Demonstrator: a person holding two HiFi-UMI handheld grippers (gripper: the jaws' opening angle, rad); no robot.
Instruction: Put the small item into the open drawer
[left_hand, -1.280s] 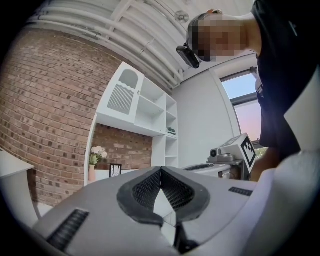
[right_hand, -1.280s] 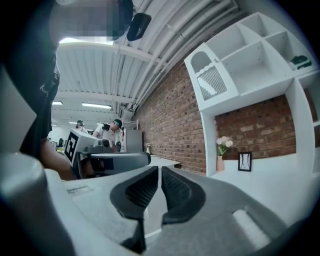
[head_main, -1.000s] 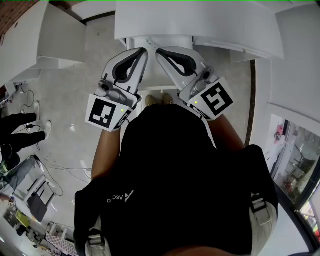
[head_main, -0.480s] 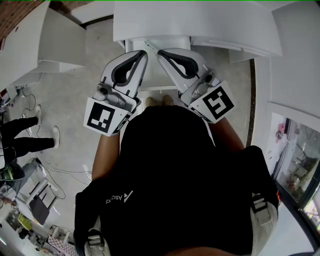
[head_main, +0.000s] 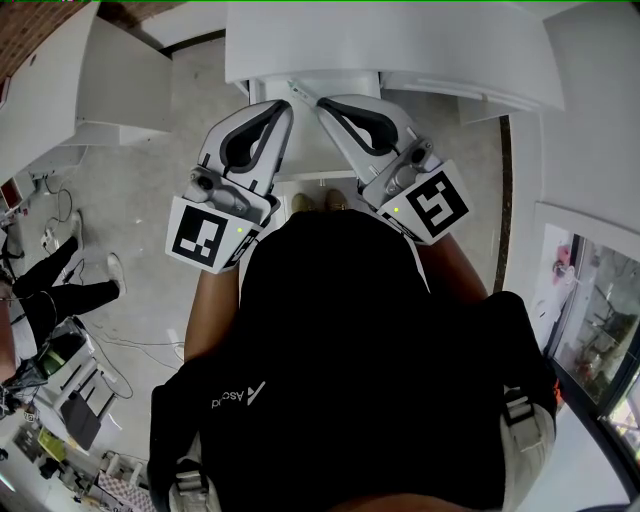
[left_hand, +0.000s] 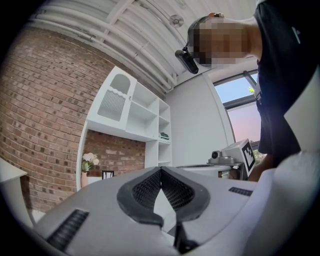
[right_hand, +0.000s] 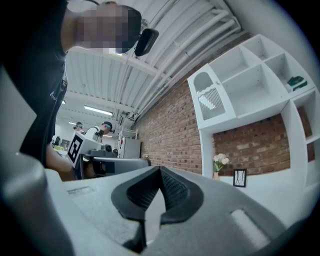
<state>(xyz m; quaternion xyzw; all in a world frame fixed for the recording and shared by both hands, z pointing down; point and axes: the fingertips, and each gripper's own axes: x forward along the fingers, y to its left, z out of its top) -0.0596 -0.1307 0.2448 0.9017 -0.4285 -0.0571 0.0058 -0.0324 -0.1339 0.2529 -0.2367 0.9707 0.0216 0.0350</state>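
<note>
The left gripper (head_main: 287, 104) and right gripper (head_main: 323, 103) sit side by side, tips angled toward each other, just below the white cabinet (head_main: 400, 50) ahead of them. Each has its jaws pressed together tip to tip, gripping nothing. The small item shows in no view.

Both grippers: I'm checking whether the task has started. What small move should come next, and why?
Probably lower the right gripper toward the white unit ahead and open it. It and the left gripper are shut, empty and held by the chest; no small item shows.
</note>
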